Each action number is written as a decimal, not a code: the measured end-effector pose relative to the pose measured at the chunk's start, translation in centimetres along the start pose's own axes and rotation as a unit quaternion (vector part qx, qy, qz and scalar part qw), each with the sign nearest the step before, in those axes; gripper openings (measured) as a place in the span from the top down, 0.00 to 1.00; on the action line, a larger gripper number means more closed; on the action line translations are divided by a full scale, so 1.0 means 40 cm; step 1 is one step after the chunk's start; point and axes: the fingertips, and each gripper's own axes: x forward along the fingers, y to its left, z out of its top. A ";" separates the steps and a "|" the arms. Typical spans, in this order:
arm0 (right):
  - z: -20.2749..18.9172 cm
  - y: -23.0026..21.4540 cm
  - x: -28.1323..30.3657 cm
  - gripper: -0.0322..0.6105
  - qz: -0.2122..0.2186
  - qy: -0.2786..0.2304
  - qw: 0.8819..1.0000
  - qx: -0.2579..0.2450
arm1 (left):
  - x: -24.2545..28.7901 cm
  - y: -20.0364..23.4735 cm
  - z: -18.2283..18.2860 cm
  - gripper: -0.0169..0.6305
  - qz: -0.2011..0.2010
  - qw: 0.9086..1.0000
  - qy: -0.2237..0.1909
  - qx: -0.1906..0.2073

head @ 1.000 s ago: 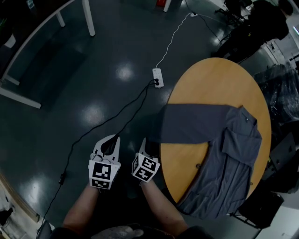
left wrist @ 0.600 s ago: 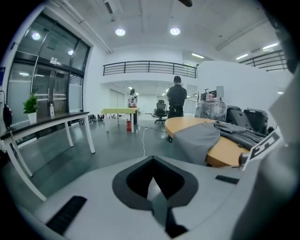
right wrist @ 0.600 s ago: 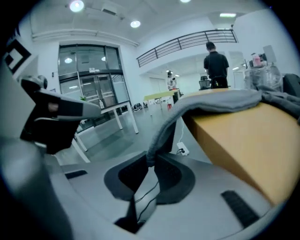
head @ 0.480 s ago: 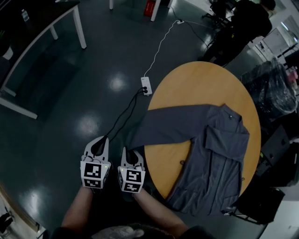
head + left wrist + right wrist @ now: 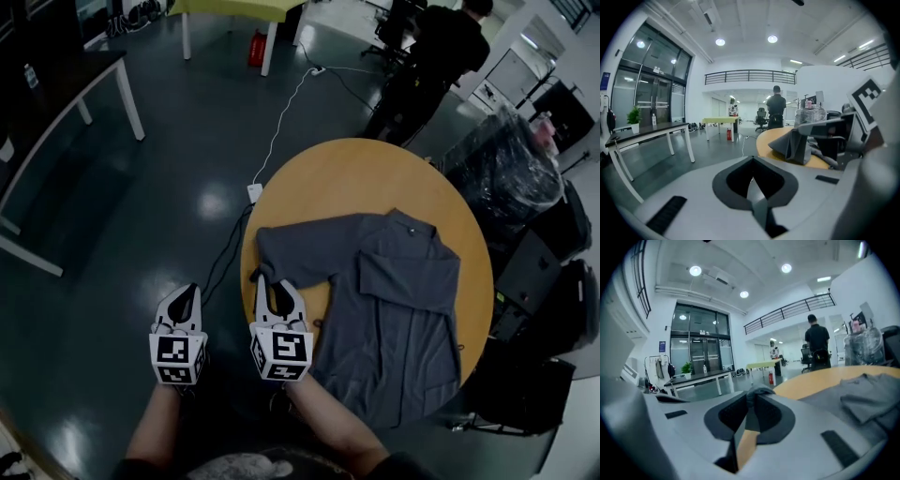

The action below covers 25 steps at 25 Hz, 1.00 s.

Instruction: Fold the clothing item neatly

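Right claw (image 5: 267,278) freshly clenched on grey shirt sleeve (image 5: 309,246); left claw (image 5: 187,291) clenched, empty.

A round wooden worktop (image 5: 323,178) is standing on a dark, glossy floor (image 5: 122,234). A grey shirt (image 5: 394,319) is lying spread across the worktop's near and right part, with its collar (image 5: 410,225) pointing toward the far side and its hem reaching the near rim. One sleeve (image 5: 412,277) is lying folded over the chest, and the other sleeve (image 5: 305,248) is stretching out to the left rim. The far left of the wood is showing bare. On the floor just beside the left rim, a white power strip (image 5: 254,193) is lying, with its white cable (image 5: 281,122) trailing away across the floor.
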 end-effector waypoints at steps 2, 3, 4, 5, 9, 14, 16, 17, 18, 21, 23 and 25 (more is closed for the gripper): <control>0.054 -0.076 -0.044 0.90 -0.013 -0.020 1.000 -0.011 | 0.003 -0.055 0.024 0.96 -0.010 1.000 -0.007 0.007; 0.074 -0.114 -0.067 0.90 -0.021 -0.028 0.999 -0.011 | 0.003 -0.082 0.035 0.96 -0.015 1.000 -0.009 0.009; 0.089 -0.153 -0.091 0.90 -0.030 -0.033 0.999 -0.010 | 0.004 -0.109 0.044 0.96 -0.019 1.000 -0.011 0.012; 0.098 -0.192 -0.114 0.90 -0.041 -0.037 0.998 -0.006 | 0.004 -0.138 0.051 0.96 -0.023 1.000 -0.013 0.014; 0.105 -0.336 -0.195 0.90 -0.072 -0.041 0.996 0.020 | 0.011 -0.263 0.076 0.96 -0.044 0.999 -0.022 0.024; 0.089 -0.428 -0.244 0.90 -0.067 -0.031 0.996 0.056 | 0.024 -0.386 0.113 0.96 -0.059 0.997 -0.033 0.042; 0.079 -0.437 -0.256 0.90 -0.059 -0.024 0.996 0.056 | 0.022 -0.420 0.124 0.96 -0.063 0.996 -0.038 0.045; 0.076 -0.439 -0.260 0.90 -0.056 -0.022 0.997 0.054 | 0.020 -0.433 0.129 0.96 -0.068 0.996 -0.040 0.046; 0.075 -0.440 -0.264 0.90 -0.053 -0.020 0.997 0.052 | 0.018 -0.444 0.133 0.96 -0.073 0.995 -0.041 0.048; 0.076 -0.440 -0.269 0.90 -0.053 -0.020 0.997 0.056 | 0.024 -0.459 0.135 0.96 -0.093 0.994 -0.039 0.046; 0.078 -0.439 -0.271 0.90 -0.057 -0.016 0.996 0.065 | 0.035 -0.462 0.133 0.96 -0.106 0.993 -0.034 0.045; 0.086 -0.433 -0.272 0.90 -0.055 -0.011 0.995 0.081 | 0.043 -0.462 0.133 0.96 -0.119 0.991 -0.030 0.050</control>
